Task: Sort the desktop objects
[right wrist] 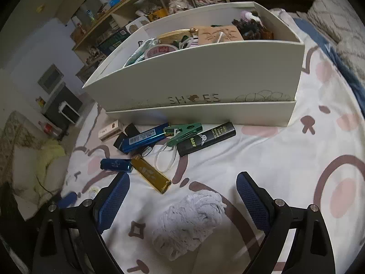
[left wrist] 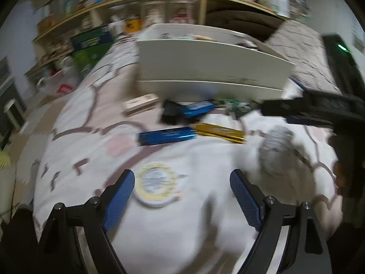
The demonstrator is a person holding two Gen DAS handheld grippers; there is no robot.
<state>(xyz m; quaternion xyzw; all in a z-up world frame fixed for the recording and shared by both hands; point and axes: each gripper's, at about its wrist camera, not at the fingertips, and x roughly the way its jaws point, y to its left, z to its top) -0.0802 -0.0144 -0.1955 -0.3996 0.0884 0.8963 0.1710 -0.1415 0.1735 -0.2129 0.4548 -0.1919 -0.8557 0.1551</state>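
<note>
Both claws sitting open, gripping nothing. Right gripper [right wrist: 182,201] hovering over fluffy cloth [right wrist: 189,223], btm center: soft, light; pinch mid-bunch. Left gripper [left wrist: 181,196] over round badge [left wrist: 157,183]: flat, grab by edge.

Room behind the work surface, dim indoor light
Wooden shelving [right wrist: 118,9] crowded with boxes and dolls lines the pale wall [right wrist: 27,43]; a patterned white bedsheet [right wrist: 285,159] covers the foreground; a dark cabinet [right wrist: 61,107] stands on the floor
</note>
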